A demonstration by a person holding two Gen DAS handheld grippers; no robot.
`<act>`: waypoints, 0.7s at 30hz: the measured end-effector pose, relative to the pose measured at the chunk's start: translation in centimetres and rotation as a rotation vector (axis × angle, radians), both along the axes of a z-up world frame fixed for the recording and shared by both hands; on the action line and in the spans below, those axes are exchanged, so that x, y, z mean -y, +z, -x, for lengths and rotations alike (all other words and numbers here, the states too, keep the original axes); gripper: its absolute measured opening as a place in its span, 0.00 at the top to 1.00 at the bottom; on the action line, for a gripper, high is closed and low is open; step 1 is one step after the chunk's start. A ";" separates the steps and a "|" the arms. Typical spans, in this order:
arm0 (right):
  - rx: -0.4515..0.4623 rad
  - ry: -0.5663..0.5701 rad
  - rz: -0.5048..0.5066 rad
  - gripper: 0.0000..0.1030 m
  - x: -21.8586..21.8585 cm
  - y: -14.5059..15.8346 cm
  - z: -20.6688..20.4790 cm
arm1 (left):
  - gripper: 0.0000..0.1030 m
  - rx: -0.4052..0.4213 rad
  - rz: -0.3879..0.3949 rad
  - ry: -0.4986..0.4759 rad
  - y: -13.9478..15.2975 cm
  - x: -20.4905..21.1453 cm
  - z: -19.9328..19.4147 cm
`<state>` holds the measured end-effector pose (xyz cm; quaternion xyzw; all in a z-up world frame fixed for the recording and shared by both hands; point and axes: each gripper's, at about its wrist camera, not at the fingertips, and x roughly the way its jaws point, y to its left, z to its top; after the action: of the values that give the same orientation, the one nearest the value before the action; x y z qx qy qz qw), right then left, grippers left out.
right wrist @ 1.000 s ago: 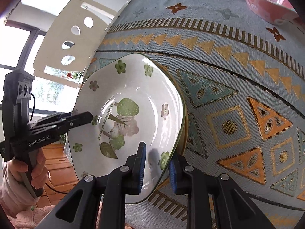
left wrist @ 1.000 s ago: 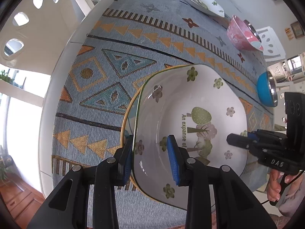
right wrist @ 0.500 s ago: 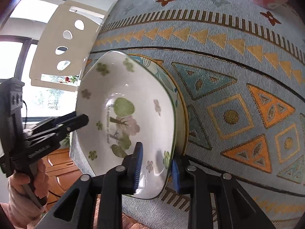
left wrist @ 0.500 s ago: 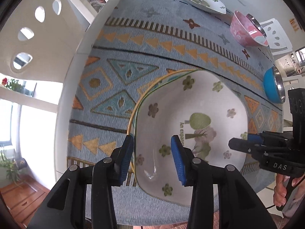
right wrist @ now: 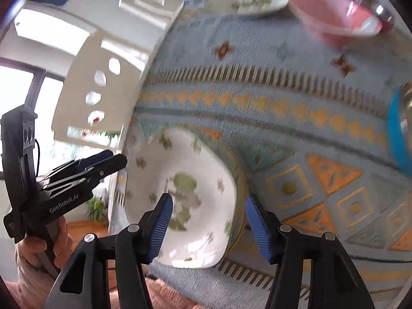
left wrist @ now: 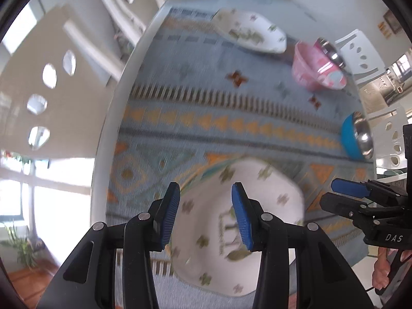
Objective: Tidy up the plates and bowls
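Below, the white flower-printed ceramic plate (left wrist: 267, 200) lies flat, face-up, in the lower centre; left tongs (left wrist: 204, 215) released, right tongs (right wrist: 206, 225) opening, both empty.

The left gripper (left wrist: 203, 206) is seen above a flowered bowl (left wrist: 270, 206) on the patterned counter (left wrist: 206, 103), jaws apart, nothing gripped. A pink bowl (left wrist: 316, 69) and a blue bowl (left wrist: 352, 139) are noted beyond.
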<state>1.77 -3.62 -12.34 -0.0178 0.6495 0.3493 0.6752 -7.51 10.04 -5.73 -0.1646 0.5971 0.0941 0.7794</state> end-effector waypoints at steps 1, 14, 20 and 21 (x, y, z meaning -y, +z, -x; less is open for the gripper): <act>0.020 -0.007 0.004 0.45 0.1 0.4 -0.2 | 0.62 0.015 -0.010 -0.010 0.5 0.4 -0.8; 0.112 -0.148 0.014 0.45 3.0 3.9 -5.3 | 0.62 0.101 -0.022 -0.092 2.6 3.4 -9.0; 0.105 -0.210 0.018 0.45 4.6 4.1 -8.9 | 0.62 0.113 -0.006 -0.118 2.4 4.3 -12.8; 0.097 -0.221 0.014 0.45 4.8 4.2 -9.5 | 0.62 0.113 -0.002 -0.115 2.2 4.2 -13.3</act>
<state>11.24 -8.39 -8.17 0.0326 0.6164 0.2669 0.7401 5.76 5.82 -3.49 -0.1345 0.5605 0.0403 0.8161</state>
